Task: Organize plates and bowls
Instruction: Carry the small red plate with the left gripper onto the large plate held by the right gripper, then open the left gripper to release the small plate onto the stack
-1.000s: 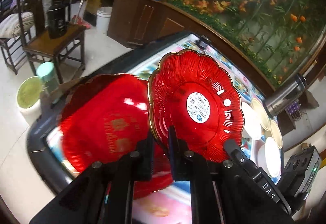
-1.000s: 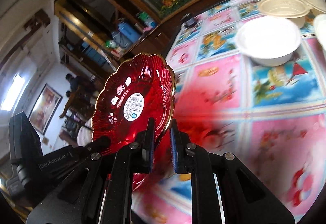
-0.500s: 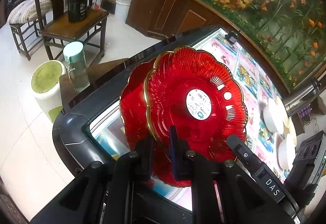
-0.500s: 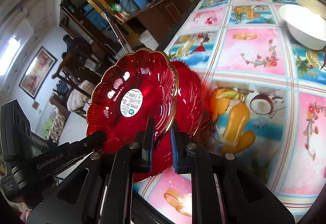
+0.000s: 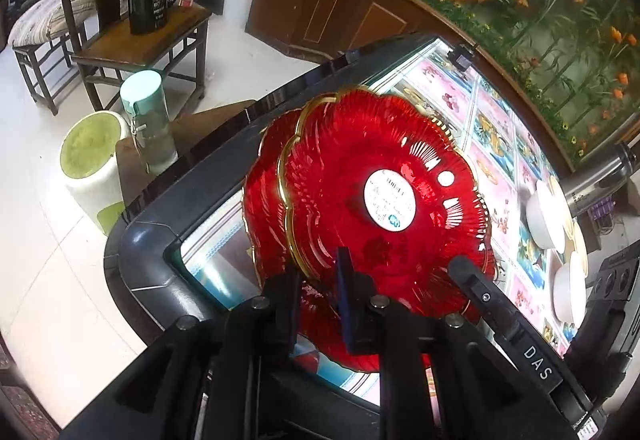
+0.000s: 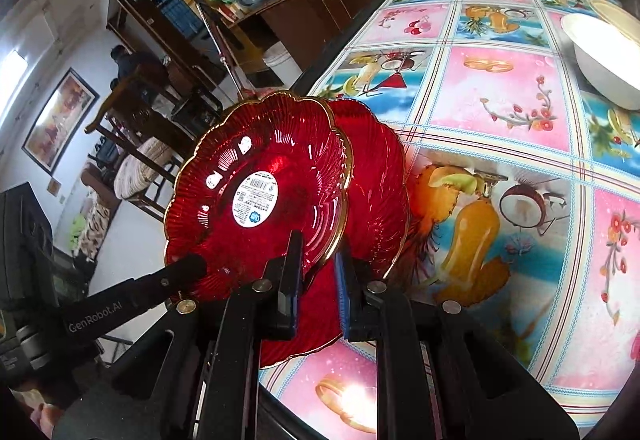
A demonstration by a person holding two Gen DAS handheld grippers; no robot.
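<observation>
The top red plate [image 5: 384, 207] stood nearly on edge over the near left corner of the counter [image 5: 148, 252], its white-labelled underside turned toward both cameras and its gold scalloped rim running up and away from the fingers. The left hand-held gripper [image 5: 318, 300] had that plate's lower rim between its fingers; its jaws had just been opening a little, a narrow gap showed beside the rim, and the pads no longer clearly pressed on it. The right hand-held gripper [image 6: 318, 280] clasped the same rim from the opposite side, jaws narrow and pinched on the top red plate [image 6: 256, 199].

Directly behind it, and overlapping it, lay the lower red plate [image 5: 264, 199], tilted the same way, its edge showing to the left in the left wrist view and to the right, as the lower red plate [image 6: 376, 191], in the right wrist view. Its bottom edge reached the patterned cloth of the counter [image 6: 500, 99] near the front edge.

A white bowl [image 6: 604, 59] sat well apart, toward the far right side of the counter, with more pale bowls [image 5: 568, 280] along that side.
</observation>
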